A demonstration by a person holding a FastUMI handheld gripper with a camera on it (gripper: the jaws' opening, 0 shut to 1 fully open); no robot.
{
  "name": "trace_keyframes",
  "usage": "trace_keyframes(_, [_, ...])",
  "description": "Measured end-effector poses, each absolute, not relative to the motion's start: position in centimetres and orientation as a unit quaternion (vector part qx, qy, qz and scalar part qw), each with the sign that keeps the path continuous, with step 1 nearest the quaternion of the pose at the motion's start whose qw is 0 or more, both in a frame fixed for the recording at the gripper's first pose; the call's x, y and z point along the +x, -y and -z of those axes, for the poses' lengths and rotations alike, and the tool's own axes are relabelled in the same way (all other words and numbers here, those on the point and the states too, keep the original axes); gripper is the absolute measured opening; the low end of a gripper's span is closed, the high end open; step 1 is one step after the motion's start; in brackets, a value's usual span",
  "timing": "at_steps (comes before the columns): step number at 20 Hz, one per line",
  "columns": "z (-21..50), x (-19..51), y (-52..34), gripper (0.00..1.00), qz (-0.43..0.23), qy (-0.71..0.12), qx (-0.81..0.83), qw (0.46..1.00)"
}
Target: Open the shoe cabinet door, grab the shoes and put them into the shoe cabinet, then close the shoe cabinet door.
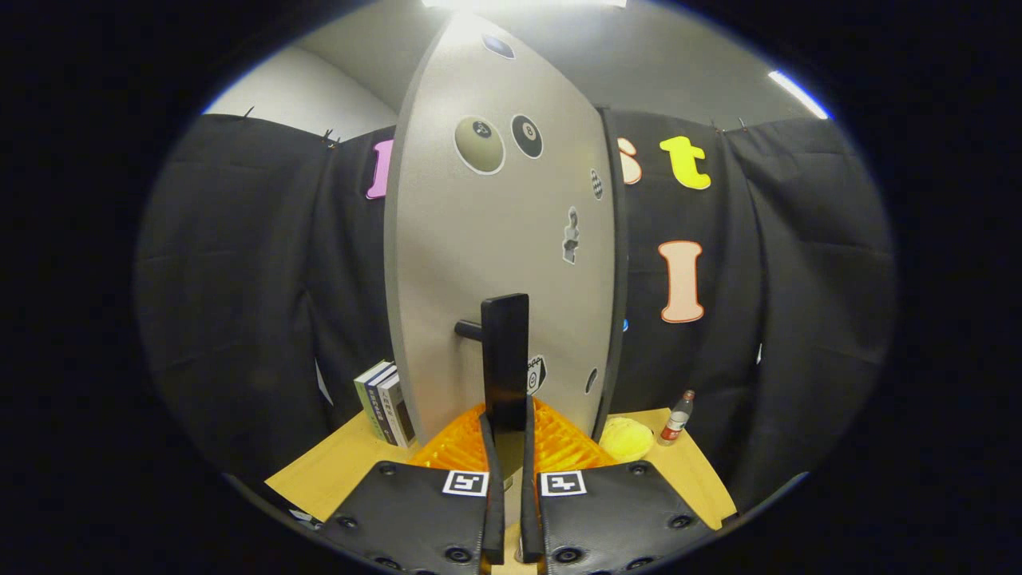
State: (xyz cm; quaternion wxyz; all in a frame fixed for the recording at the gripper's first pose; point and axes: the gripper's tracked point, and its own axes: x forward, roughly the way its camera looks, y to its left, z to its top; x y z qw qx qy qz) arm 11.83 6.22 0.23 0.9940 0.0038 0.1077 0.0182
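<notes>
The cabinet door [499,239] is taken as the landmark. Its dark upright handle [505,359] is being gripped by the gripper [508,471], whose two fingers are drawn close together with the lower end of the handle clamped between them. The door is being viewed nearly edge-on and appears to be swung partly out from the cabinet, so the step in hand is judged to be a door step, either opening or closing; which of the two cannot be told. No shoes are being seen, and the cabinet's inside is being hidden by the door. Below the door's foot an orange ribbed piece [559,447] is lying on the wooden table [335,471]. To the door's left a few books [386,403] are standing; to its right a yellow round object [626,439] and a small bottle [676,418] are resting. For the next move, the clamp is to be kept firm and the handle carried along the door's arc about its hinge, not pulled straight
</notes>
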Motion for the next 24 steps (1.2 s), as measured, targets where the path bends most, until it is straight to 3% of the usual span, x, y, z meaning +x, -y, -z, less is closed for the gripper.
trace_keyframes(5, [-0.4, 11.3, -3.8, 0.09, 0.001, -0.102, 0.004, 0.995])
trace_keyframes(10, [-0.5, 11.0, -1.2, 0.09, -0.021, -0.094, -0.024, 0.995])
trace_keyframes(15, [-0.9, 11.4, 2.7, 0.09, 0.016, -0.078, -0.009, 0.997])
trace_keyframes(18, [-0.8, 11.2, 3.7, 0.02, -0.005, -0.077, 0.053, 0.996])
trace_keyframes(21, [-0.9, 11.1, 4.1, 0.07, -0.014, -0.068, 0.075, 0.995])
trace_keyframes(23, [-0.5, 9.5, 4.7, 0.1, 0.014, -0.071, 0.09, 0.993])
trace_keyframes(24, [0.0, 8.2, 5.0, 0.21, 0.033, -0.075, 0.092, 0.992])
